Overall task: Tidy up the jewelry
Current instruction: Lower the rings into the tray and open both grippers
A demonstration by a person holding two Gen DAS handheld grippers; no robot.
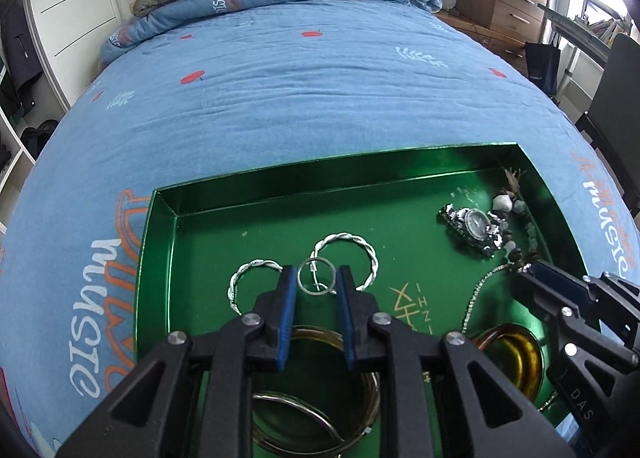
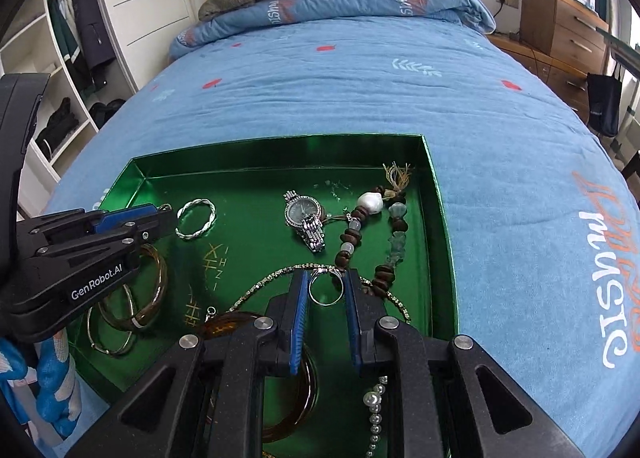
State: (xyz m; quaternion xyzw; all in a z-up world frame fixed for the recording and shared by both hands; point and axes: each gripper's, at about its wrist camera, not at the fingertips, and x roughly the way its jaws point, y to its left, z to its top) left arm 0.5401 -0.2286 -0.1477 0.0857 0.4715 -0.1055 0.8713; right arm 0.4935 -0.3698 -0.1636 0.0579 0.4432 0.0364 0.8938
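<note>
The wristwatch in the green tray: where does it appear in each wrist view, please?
Left wrist view: the wristwatch lies at the right of the picture, in the far right part of the green tray.
Right wrist view: the wristwatch lies near the picture's centre, left of the beaded necklace.
Shared landmark: the twisted silver ring.

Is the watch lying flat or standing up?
Flat. The watch lies on the tray floor, face up, its band stretched out beside it.
</note>
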